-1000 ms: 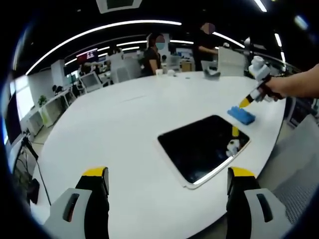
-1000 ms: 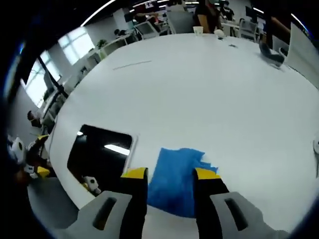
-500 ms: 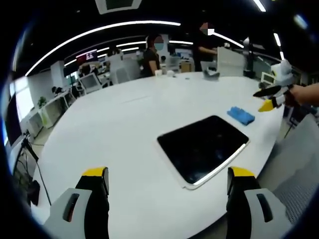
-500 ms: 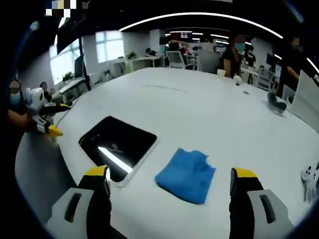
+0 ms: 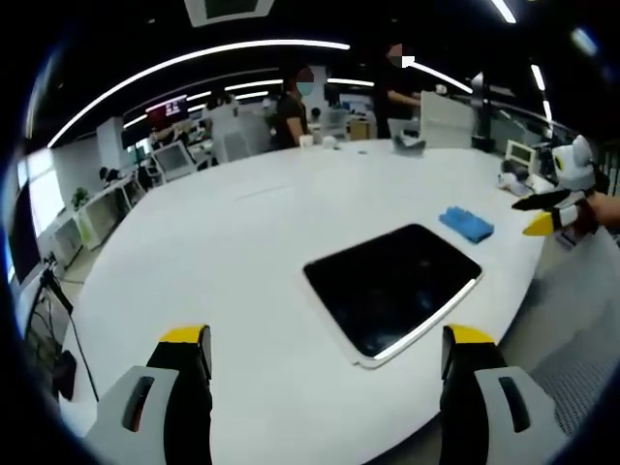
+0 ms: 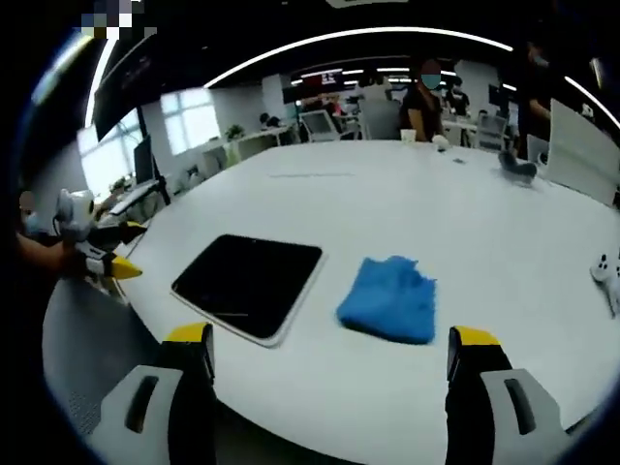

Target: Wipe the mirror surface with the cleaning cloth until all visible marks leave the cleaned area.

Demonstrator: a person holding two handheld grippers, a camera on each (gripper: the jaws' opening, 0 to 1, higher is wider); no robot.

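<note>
Mirror (image 5: pixel 392 284) first: it lies flat on the big white table (image 5: pixel 223 252), a dark rounded slab with a pale rim, close to the table's near edge. In the right gripper view the mirror (image 6: pixel 249 284) sits left of centre, with the blue cloth (image 6: pixel 389 298) just beside it to the right, crumpled in a loose heap and not touching it. In the left gripper view the cloth (image 5: pixel 466 223) is a small blue patch beyond the mirror's far right corner, also on bare table.

Neither tool has anything in it. The left gripper (image 5: pixel 325 344) hangs off the table's near edge with its yellow-tipped jaws spread wide, mirror and table showing in the gap. The right gripper (image 6: pixel 334 347) is likewise wide apart and hovering short of the table, cloth and mirror both lying beyond its tips, untouched.

Each tool also turns up in the other's picture. At the right edge of the left gripper view the right gripper (image 5: pixel 547 213) is held off the table's side, well apart from the cloth, though its jaw gap is hard to judge from there. At the left edge of the right gripper view the left gripper (image 6: pixel 111 254) is held in a hand (image 6: pixel 48 257) beside the table, near the mirror's left corner.

People (image 6: pixel 423 97) stand at the far side of the room.
</note>
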